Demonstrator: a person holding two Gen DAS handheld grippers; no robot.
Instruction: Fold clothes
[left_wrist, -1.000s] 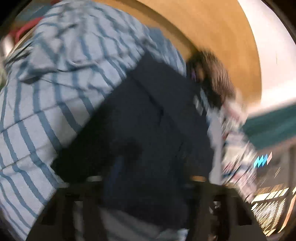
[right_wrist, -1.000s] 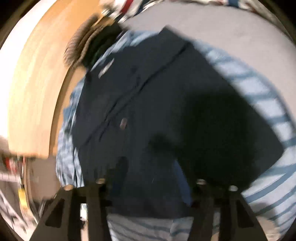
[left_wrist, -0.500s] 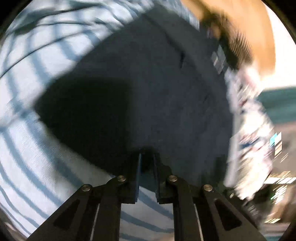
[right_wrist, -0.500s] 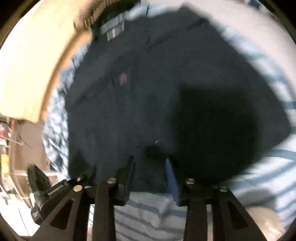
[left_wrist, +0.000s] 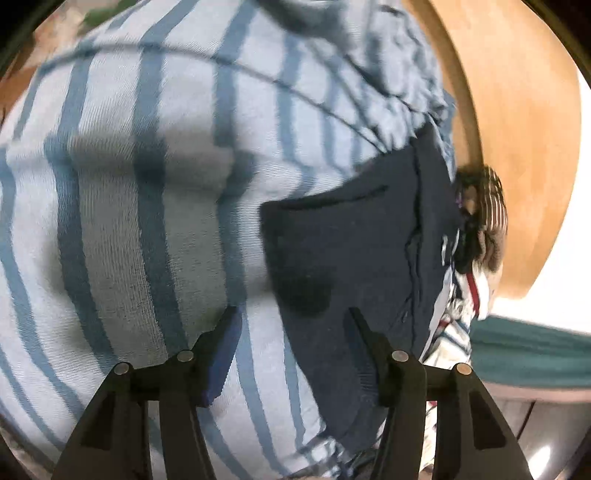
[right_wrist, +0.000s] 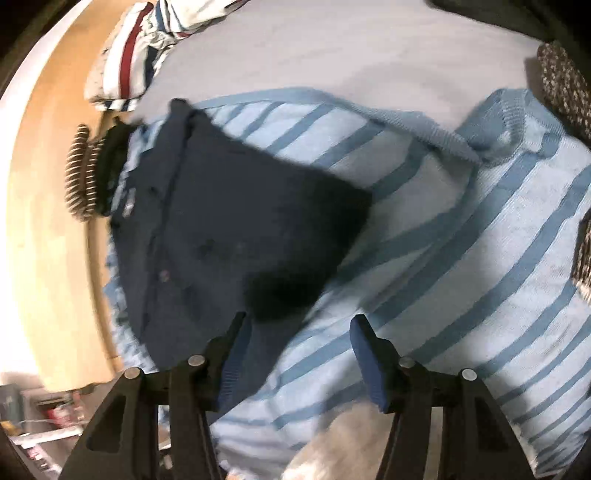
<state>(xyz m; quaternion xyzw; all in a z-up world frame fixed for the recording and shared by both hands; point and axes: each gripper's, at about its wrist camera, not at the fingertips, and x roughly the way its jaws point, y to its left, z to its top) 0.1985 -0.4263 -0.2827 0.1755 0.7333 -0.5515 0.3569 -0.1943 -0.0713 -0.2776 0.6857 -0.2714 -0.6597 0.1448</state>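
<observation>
A dark navy garment (left_wrist: 347, 240) lies folded on top of a light blue striped sweater (left_wrist: 147, 184). My left gripper (left_wrist: 291, 317) hovers over the navy piece's left edge; its jaws are opening and grip nothing. In the right wrist view the navy garment (right_wrist: 229, 206) sits left of centre on the striped sweater (right_wrist: 461, 258). My right gripper (right_wrist: 299, 325) is over the navy piece's near corner, jaws opening, pads clear of the cloth.
A wooden surface edge (left_wrist: 517, 147) curves along the side. A brown striped knit item (right_wrist: 79, 173) and a white, red and blue garment (right_wrist: 129, 55) lie beyond the navy piece. Grey cloth (right_wrist: 332, 48) covers the far area. A speckled dark fabric (right_wrist: 561, 81) is at right.
Both grippers were shut on the navy garment's near edge half a second ago; now both have let go, opened and pulled sideways, and the navy piece lies flat on the striped sweater.
</observation>
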